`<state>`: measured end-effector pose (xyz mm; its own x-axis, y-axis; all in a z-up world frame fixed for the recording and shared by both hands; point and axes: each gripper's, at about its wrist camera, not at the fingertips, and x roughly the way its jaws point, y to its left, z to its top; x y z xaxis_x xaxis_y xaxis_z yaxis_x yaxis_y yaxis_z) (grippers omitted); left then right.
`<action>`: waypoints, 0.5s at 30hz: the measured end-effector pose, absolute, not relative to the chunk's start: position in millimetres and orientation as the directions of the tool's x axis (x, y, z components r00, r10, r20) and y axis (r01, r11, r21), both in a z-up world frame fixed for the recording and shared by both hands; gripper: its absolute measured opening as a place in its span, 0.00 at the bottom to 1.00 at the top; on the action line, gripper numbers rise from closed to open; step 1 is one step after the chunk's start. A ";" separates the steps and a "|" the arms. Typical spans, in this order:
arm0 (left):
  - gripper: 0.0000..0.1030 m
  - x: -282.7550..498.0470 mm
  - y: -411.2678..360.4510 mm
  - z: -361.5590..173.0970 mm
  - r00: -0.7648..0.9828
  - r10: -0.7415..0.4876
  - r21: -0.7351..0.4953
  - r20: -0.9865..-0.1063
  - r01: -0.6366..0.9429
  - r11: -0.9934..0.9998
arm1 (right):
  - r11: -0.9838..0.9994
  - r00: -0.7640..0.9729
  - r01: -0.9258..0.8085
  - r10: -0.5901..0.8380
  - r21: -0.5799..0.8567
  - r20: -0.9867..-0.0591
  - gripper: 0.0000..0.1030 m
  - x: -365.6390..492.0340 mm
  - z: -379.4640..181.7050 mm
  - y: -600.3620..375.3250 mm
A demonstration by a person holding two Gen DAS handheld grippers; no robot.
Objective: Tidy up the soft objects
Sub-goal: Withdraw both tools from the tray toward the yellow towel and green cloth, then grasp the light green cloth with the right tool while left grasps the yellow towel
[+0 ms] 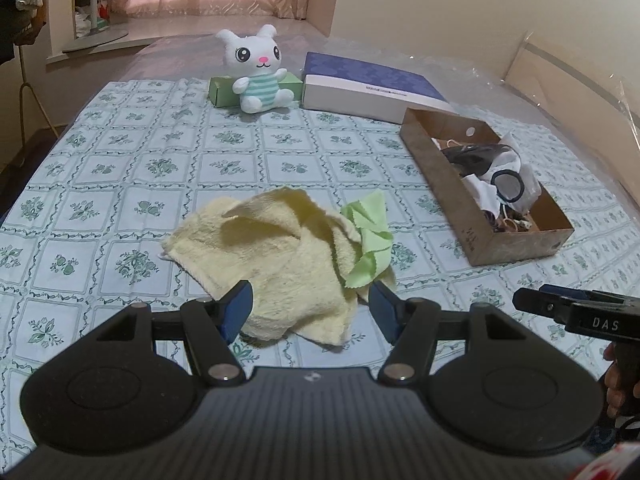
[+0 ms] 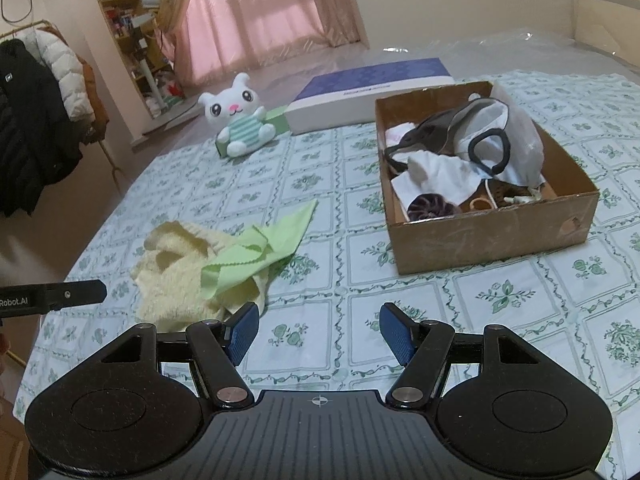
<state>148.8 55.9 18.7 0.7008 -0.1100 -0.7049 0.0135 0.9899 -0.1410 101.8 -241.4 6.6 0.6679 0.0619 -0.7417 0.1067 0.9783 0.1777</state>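
Note:
A crumpled pale yellow towel (image 1: 276,252) (image 2: 176,280) lies on the patterned bedspread with a light green cloth (image 1: 370,236) (image 2: 256,250) draped over its right side. My left gripper (image 1: 312,308) is open, its blue pads on either side of the towel's near edge without pressing it. To the right of the towel my right gripper (image 2: 318,330) stands open over bare bedspread, its left pad close to the towel's corner. A brown cardboard box (image 1: 472,216) (image 2: 492,236) holding cloths, bags and hair ties sits at the right. A white plush bunny (image 1: 258,70) (image 2: 240,124) sits at the back.
A green box (image 1: 218,90) lies behind the bunny and a blue-and-white box (image 1: 368,84) (image 2: 360,96) beside it. Clear plastic sheeting covers the far bed. Coats (image 2: 36,120) hang on a rack at the left. A hand (image 1: 618,384) holds the right gripper.

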 end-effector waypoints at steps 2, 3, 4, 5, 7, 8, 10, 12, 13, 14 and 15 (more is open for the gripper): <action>0.59 149.7 56.4 16.4 0.697 -0.106 -0.137 -0.709 0.011 0.991 | 0.980 0.658 0.102 0.063 0.172 -0.750 0.65 103.3 3.7 -239.3; 0.59 150.4 56.7 15.3 0.695 -0.105 -0.137 -0.711 0.010 0.991 | 0.980 0.654 0.100 0.064 0.170 -0.754 0.65 104.2 2.5 -238.7; 0.59 150.9 57.4 13.9 0.692 -0.104 -0.137 -0.714 0.008 0.991 | 0.981 0.651 0.097 0.065 0.167 -0.756 0.65 104.8 0.8 -237.7; 0.59 151.7 57.8 12.3 0.690 -0.103 -0.136 -0.717 0.006 0.991 | 0.982 0.648 0.095 0.065 0.165 -0.759 0.65 105.1 -0.6 -236.8; 0.59 153.6 58.4 9.0 0.684 -0.099 -0.133 -0.723 0.003 0.991 | 0.983 0.642 0.092 0.066 0.162 -0.764 0.65 106.4 -3.2 -235.4; 0.59 154.4 58.4 7.5 0.681 -0.096 -0.130 -0.726 0.001 0.991 | 0.983 0.638 0.090 0.068 0.162 -0.767 0.65 107.3 -4.8 -234.6; 0.59 156.0 58.6 4.1 0.676 -0.091 -0.125 -0.732 -0.003 0.992 | 0.983 0.632 0.082 0.076 0.163 -0.771 0.65 109.2 -8.0 -232.6; 0.59 157.9 59.8 0.9 0.670 -0.090 -0.126 -0.737 -0.006 0.992 | 0.984 0.626 0.076 0.079 0.161 -0.776 0.65 110.8 -10.9 -230.8; 0.59 158.6 60.2 -0.3 0.667 -0.089 -0.126 -0.739 -0.007 0.992 | 0.984 0.622 0.074 0.081 0.161 -0.779 0.65 111.7 -12.4 -230.0; 0.59 159.6 60.8 -1.9 0.665 -0.089 -0.126 -0.742 -0.008 0.992 | 0.984 0.618 0.072 0.082 0.160 -0.782 0.65 112.7 -14.1 -229.6; 0.59 160.6 61.1 -3.4 0.663 -0.088 -0.126 -0.744 -0.010 0.992 | 0.984 0.614 0.072 0.083 0.160 -0.785 0.65 113.7 -15.6 -229.3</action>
